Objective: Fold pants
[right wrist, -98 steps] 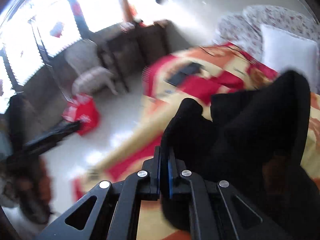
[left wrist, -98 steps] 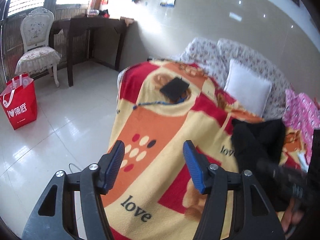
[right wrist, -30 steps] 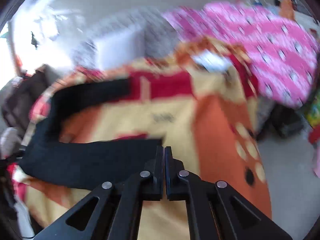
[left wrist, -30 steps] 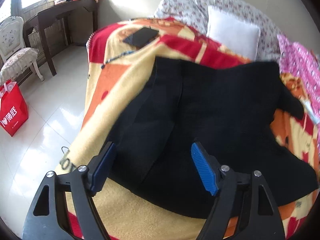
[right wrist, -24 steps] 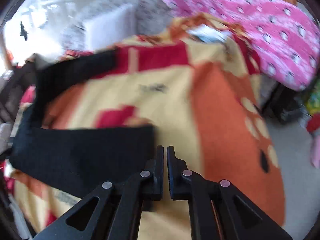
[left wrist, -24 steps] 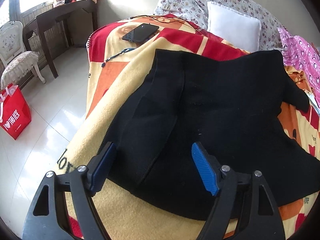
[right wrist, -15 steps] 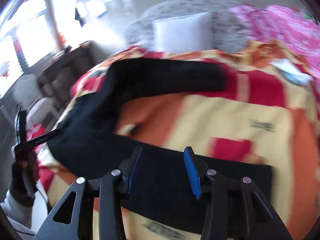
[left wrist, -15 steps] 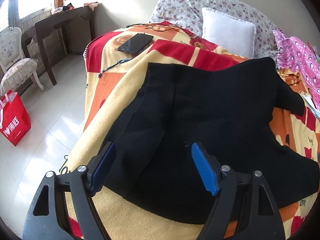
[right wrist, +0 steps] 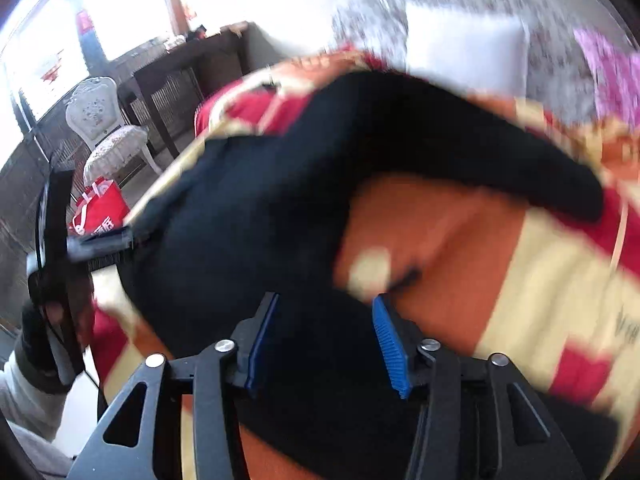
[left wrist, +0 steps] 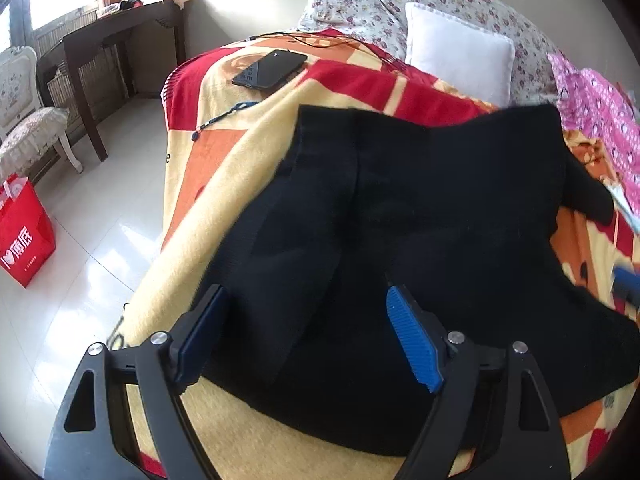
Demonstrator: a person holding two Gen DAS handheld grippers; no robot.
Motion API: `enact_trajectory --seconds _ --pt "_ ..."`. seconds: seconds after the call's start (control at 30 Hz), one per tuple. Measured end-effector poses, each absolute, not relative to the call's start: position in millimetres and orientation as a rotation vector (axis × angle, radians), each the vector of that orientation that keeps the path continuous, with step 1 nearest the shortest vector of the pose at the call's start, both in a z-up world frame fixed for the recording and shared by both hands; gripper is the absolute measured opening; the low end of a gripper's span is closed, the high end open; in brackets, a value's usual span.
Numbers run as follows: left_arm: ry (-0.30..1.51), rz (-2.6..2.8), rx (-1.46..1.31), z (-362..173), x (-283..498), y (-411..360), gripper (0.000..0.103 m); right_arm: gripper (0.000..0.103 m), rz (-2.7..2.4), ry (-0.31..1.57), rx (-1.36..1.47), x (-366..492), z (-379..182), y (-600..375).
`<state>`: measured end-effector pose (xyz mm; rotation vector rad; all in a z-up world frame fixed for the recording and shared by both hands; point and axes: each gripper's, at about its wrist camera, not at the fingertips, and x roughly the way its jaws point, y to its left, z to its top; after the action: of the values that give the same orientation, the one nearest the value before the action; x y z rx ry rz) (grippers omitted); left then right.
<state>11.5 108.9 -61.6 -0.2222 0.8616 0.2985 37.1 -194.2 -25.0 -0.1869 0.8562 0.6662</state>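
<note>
Black pants [left wrist: 440,200] lie spread on a red, orange and yellow blanket [left wrist: 224,184], waist end toward me and both legs running right. My left gripper [left wrist: 302,292] hovers over the waist end, its jaws wide and still opening; its pads press on nothing. My right gripper [right wrist: 326,298] is above the nearer leg of the pants [right wrist: 260,200], jaws opening and gripping no cloth. That view is blurred. One blue pad of the right gripper [left wrist: 626,284] shows at the left view's right edge. In the right view, the left gripper [right wrist: 100,244] is at the left, held by a gloved hand [right wrist: 44,340].
A dark phone [left wrist: 270,68] and a blue cord [left wrist: 224,116] lie on the blanket's far left. A white pillow [left wrist: 460,56] and pink cloth [left wrist: 600,112] lie at the back. On the floor to the left stand a red bag [left wrist: 24,236], a chair [left wrist: 24,112] and a dark table [left wrist: 120,28].
The right gripper let go of the leg end, opened, and swung left along the bed toward the waist. The pants, bunched earlier, now lie spread out. The left gripper stayed put.
</note>
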Motion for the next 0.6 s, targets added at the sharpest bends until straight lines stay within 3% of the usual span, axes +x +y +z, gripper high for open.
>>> enact_trajectory --seconds 0.1,0.17,0.3,0.43,0.47,0.5,0.53,0.6 --pt "0.858 0.303 -0.226 -59.0 16.2 115.9 0.081 0.076 0.692 0.718 -0.244 61.8 16.3 -171.4" --pt "0.864 0.315 -0.226 -60.5 19.6 120.5 0.081 0.084 0.694 0.632 -0.296 86.2 39.6 -155.7" --pt "0.899 0.311 -0.258 -69.1 28.0 129.4 0.081 0.084 0.754 0.592 -0.510 128.1 50.5 -112.2" --pt "0.895 0.312 -0.246 -70.8 30.0 126.6 0.083 0.083 0.774 0.681 -0.773 162.0 14.6 -67.8" --pt "0.893 0.312 -0.245 -71.1 30.1 126.4 0.084 0.072 0.772 0.692 -0.818 165.5 4.9 -65.5" --pt "0.890 0.311 -0.245 -71.5 30.3 126.9 0.084 0.032 0.758 0.719 -0.875 170.3 -6.6 -60.8" --pt "0.889 0.310 -0.247 -71.9 30.4 127.9 0.084 0.008 0.761 0.754 -0.885 171.8 -12.6 -64.5" --pt "0.888 0.307 -0.258 -71.1 30.4 130.3 0.084 0.008 0.791 0.785 -0.853 161.4 -13.2 -74.3"
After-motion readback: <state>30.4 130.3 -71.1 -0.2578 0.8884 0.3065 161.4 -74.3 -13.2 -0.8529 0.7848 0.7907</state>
